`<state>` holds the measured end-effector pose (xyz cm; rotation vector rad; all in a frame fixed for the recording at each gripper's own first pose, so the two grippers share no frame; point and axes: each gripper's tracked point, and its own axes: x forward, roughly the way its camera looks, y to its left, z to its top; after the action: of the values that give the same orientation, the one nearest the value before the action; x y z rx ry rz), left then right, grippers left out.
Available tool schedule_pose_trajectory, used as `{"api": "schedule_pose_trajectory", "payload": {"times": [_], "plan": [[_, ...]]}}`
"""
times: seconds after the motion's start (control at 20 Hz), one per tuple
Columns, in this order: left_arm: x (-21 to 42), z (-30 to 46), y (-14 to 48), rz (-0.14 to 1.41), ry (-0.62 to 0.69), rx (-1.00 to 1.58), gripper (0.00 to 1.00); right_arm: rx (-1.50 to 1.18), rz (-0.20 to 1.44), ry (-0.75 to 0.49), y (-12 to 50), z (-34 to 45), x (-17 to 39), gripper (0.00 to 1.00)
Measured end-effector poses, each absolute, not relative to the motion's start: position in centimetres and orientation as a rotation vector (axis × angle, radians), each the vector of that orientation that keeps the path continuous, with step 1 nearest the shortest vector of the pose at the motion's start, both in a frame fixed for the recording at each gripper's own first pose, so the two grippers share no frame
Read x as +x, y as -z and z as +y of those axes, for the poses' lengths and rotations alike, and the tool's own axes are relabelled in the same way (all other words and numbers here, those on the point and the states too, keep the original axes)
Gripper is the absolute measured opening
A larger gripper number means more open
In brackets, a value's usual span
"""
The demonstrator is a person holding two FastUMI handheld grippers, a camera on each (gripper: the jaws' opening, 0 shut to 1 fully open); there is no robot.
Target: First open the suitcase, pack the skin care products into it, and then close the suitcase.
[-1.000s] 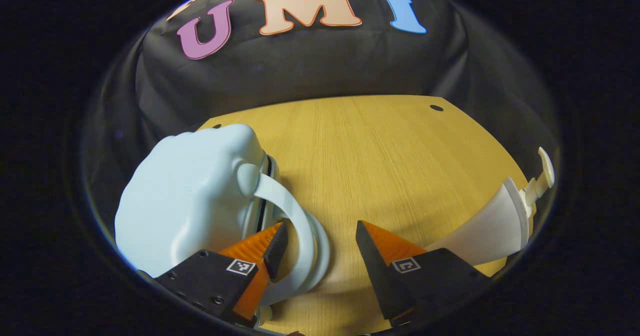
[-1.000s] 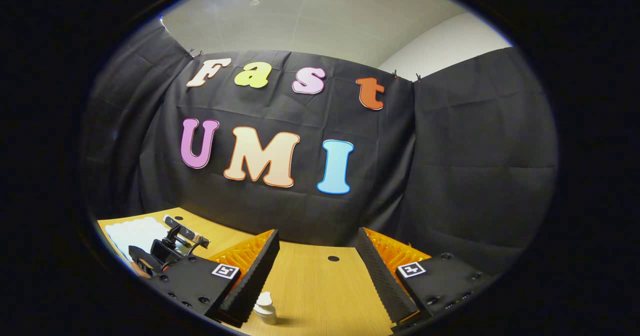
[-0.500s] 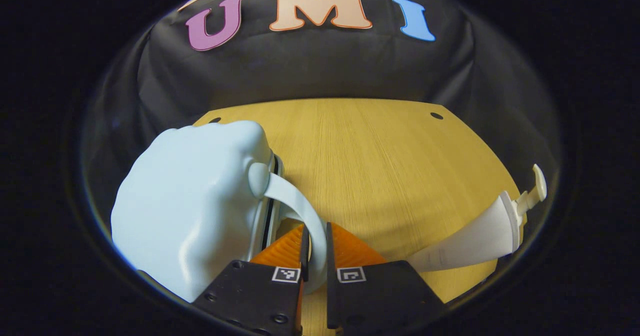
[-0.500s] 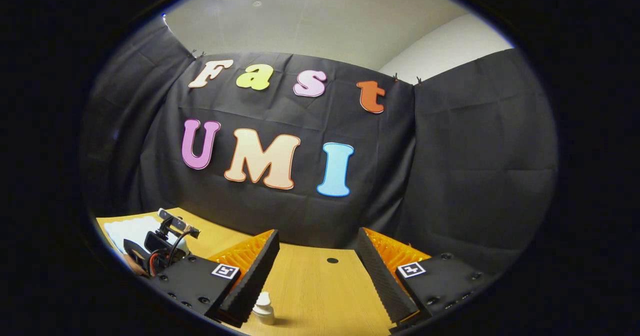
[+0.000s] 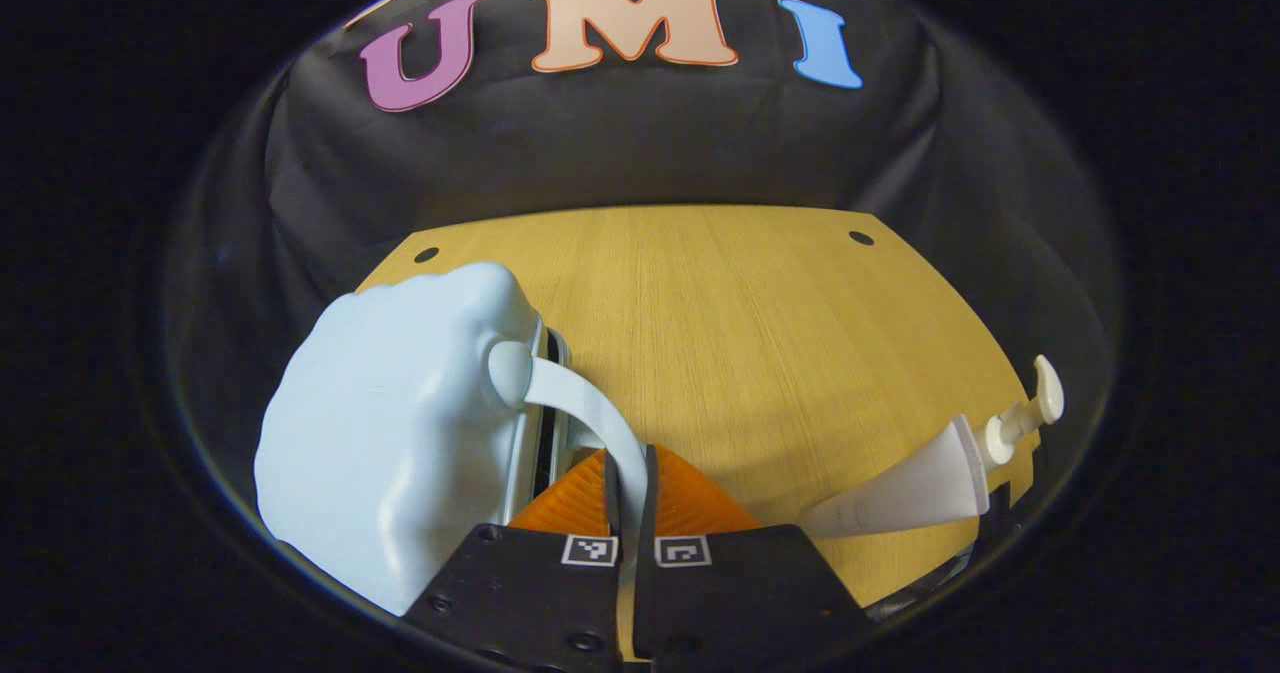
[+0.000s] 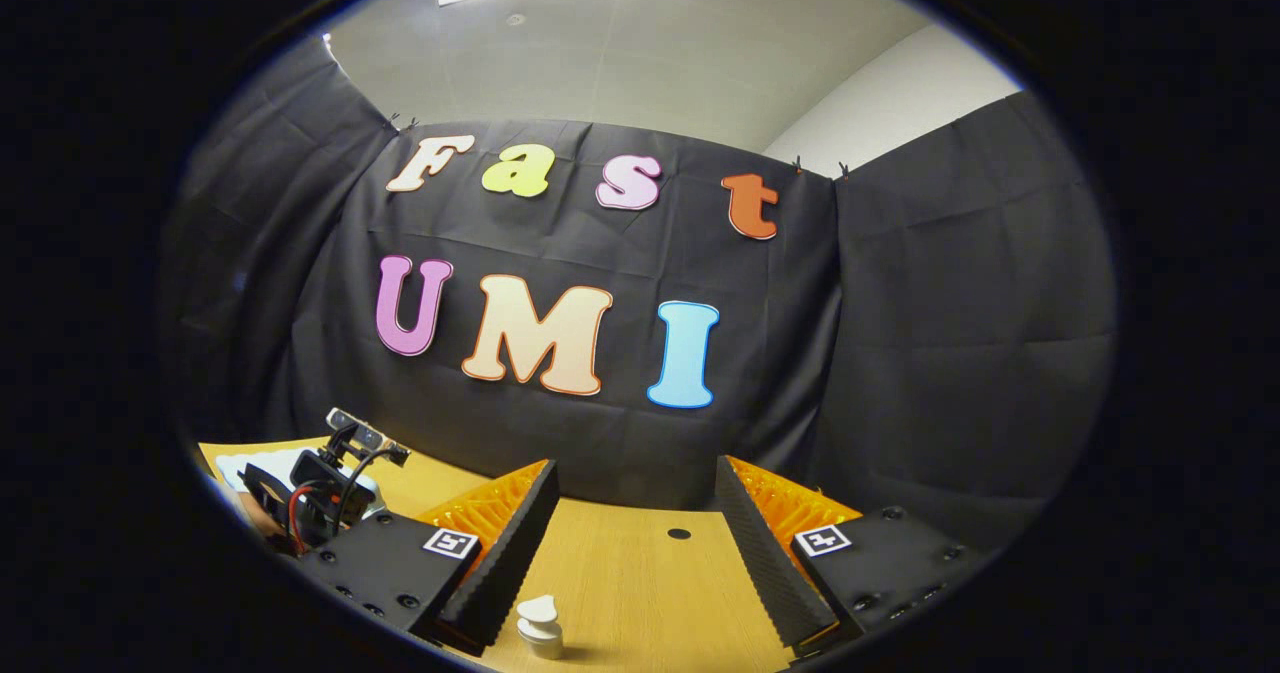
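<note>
The wooden table (image 5: 760,333) spreads wide under both views, and the biggest thing on it is the pale blue suitcase (image 5: 390,443), lying at the left of the left gripper view with its two shells together, so it reads as not yet opened. Its curved handle (image 5: 585,413) arcs out from the seam side toward the camera. The left gripper (image 5: 630,483) has its fingers drawn in almost to touching, with the thin strap of that handle pinched between them. The right gripper (image 6: 630,533) hangs above the table with its fingers spread wide and nothing between them.

The skin care product here is a white pump bottle (image 5: 930,478), standing on the table well to the right of the suitcase, and its pump head (image 6: 540,618) sits just below the right gripper's open span (one bottle is all I can make out).

The risk, as I judge it, lies in pulling on the handle: the whole case may slide or tip instead of its lid lifting, since nothing pins the lower shell. A dragged case could also sweep toward the bottle and topple it.
</note>
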<state>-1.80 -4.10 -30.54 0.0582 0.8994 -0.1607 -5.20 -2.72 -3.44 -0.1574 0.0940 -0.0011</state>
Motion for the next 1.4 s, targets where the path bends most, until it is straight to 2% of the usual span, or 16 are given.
{"api": "schedule_pose_trajectory", "payload": {"times": [0.45,0.9,1.4], "plan": [[-0.5,-1.6,22.8,0.809,0.183,0.038,0.00,-0.107,0.092,-0.036,4.0,-0.5,-4.1,0.98],[1.8,6.2,15.6,0.708,0.183,0.002,0.00,-0.084,0.072,-0.060,3.8,3.8,-2.8,1.00],[4.2,15.6,13.4,0.661,0.183,0.092,0.00,-0.086,0.064,-0.065,4.3,9.5,-1.9,0.99]]}}
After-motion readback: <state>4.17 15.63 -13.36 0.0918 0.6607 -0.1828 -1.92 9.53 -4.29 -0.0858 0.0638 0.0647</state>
